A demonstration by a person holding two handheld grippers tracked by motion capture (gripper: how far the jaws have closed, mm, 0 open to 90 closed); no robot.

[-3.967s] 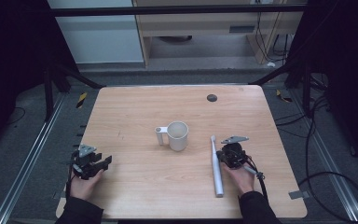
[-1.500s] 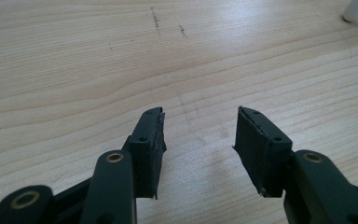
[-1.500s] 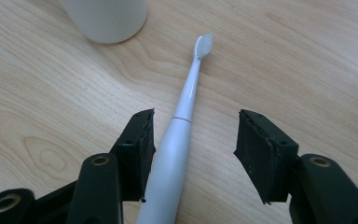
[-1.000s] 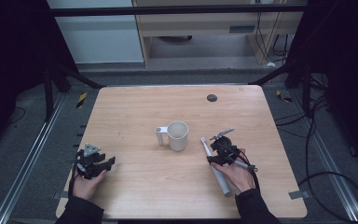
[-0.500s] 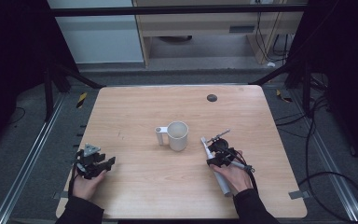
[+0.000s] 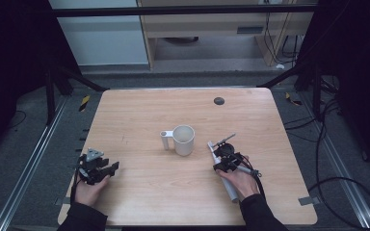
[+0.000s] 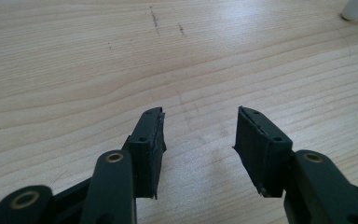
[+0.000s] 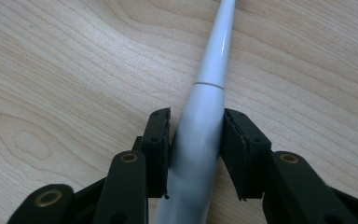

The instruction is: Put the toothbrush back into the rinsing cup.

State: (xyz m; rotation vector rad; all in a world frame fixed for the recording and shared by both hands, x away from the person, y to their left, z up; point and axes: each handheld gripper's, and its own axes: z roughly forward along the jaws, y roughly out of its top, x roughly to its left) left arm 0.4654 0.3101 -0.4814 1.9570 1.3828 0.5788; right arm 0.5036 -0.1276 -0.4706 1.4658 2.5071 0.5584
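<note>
Bench [image 6: 139,120] of pale wood carries a white mug [image 6: 183,140] near its middle, handle turned toward the left tool's side. The right tool [image 8: 196,122] has its jaws closed against both sides of a white electric toothbrush [image 8: 209,84], which lies flat on the wood, its slim neck running ahead of the jaws. From above, the right tool [image 6: 227,159] sits just beside the mug, with nothing between them. The left tool [image 7: 199,127] rests low over bare wood, jaws apart and empty; faint dark scratches [image 7: 156,18] mark the grain ahead. A small black disc [image 6: 218,101] lies far beyond the mug.
</note>
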